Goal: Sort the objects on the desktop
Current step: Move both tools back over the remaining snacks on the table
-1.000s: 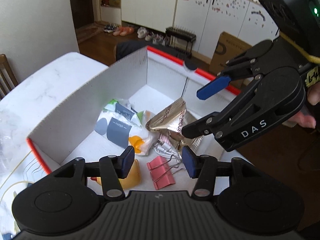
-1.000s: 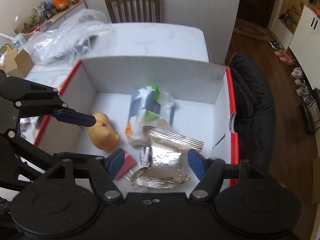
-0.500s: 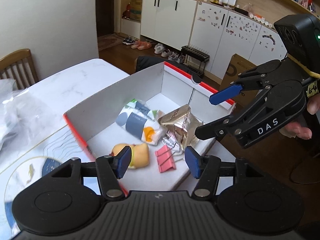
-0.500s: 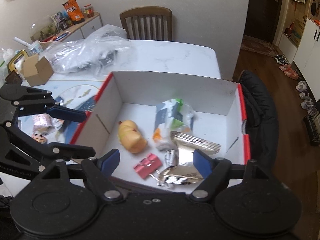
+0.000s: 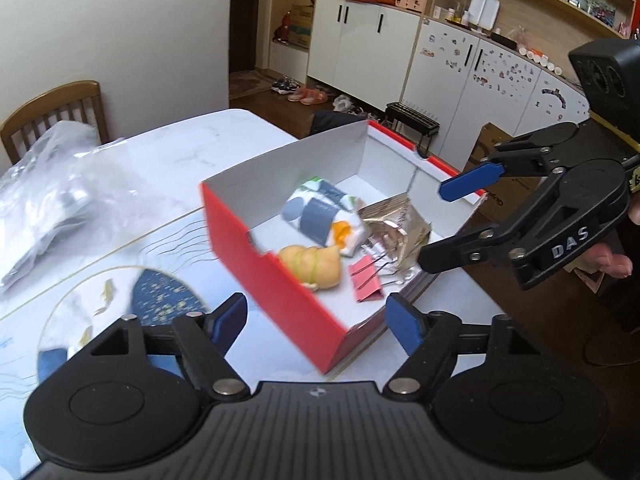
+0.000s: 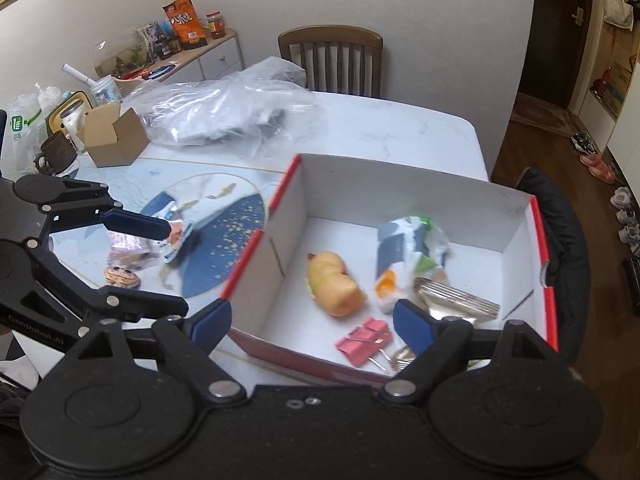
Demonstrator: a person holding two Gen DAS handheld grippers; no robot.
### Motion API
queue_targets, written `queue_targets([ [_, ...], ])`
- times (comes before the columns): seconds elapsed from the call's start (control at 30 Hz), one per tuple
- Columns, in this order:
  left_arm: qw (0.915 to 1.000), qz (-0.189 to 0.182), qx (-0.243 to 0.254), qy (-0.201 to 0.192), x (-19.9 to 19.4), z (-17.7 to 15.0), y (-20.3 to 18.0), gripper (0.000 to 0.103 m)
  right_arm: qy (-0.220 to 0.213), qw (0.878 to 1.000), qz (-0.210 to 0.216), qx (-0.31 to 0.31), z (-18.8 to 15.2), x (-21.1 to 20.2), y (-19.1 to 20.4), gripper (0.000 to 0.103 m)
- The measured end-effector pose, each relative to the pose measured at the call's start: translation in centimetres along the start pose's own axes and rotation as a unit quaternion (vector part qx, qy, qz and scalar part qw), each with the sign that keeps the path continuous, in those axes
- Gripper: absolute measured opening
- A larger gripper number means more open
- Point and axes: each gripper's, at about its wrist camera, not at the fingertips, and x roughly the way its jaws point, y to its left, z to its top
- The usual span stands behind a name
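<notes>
A red box with white inside [image 5: 276, 276] [image 6: 404, 176] stands on the table. In it lie a yellow duck toy [image 5: 312, 266] [image 6: 334, 282], a printed tissue pack [image 5: 320, 216] [image 6: 408, 252], a gold foil packet [image 5: 396, 228] [image 6: 456, 298] and a pink binder clip [image 5: 366, 278] [image 6: 364, 340]. My left gripper [image 5: 316, 322] is open and empty above the box's near left corner. My right gripper [image 6: 312, 322] is open and empty above the box's near edge; it also shows in the left wrist view [image 5: 444, 224].
A round blue-patterned mat [image 6: 224, 216] lies left of the box with small snack packets [image 6: 132, 256] on it. A crumpled clear plastic bag [image 6: 228, 108], a small cardboard box [image 6: 114, 136] and a mug [image 6: 56, 154] are further back. A wooden chair [image 6: 332, 60] stands behind the table.
Both grippers have pulled up and back from inside the box, so the whole box and the mat show. Both stay open and empty. The box's contents have not moved.
</notes>
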Motion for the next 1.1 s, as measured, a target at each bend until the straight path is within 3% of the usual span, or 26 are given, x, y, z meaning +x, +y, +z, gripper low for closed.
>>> queue_targets([
  [0.2, 1.0, 0.0, 0.002, 0.0, -2.1, -2.0, 3.7, 0.083, 0.009, 1.0, 0.005, 0.005, 0.2, 0.7, 4.1, 0.094],
  [0.23, 1.0, 0.003, 0.002, 0.002, -2.4, -2.4, 4.5, 0.091, 0.011, 1.0, 0.006, 0.003, 0.2, 0.9, 5.0, 0.095],
  [0.37, 0.9998, 0.011, -0.001, 0.013, -3.3, -4.1, 7.8, 0.101, 0.022, 1.0, 0.006, 0.009, 0.0, 2.1, 8.1, 0.096],
  [0.73, 0.9988, 0.025, -0.002, 0.042, -4.2, -7.5, 16.3, 0.102, 0.053, 0.997, 0.015, 0.045, -0.4, 6.5, 16.2, 0.096],
  [1.1, 0.9963, 0.003, 0.027, 0.082, -1.3, -9.8, 19.8, 0.102, 0.096, 0.993, 0.007, 0.065, -1.6, 11.4, 22.4, 0.096],
])
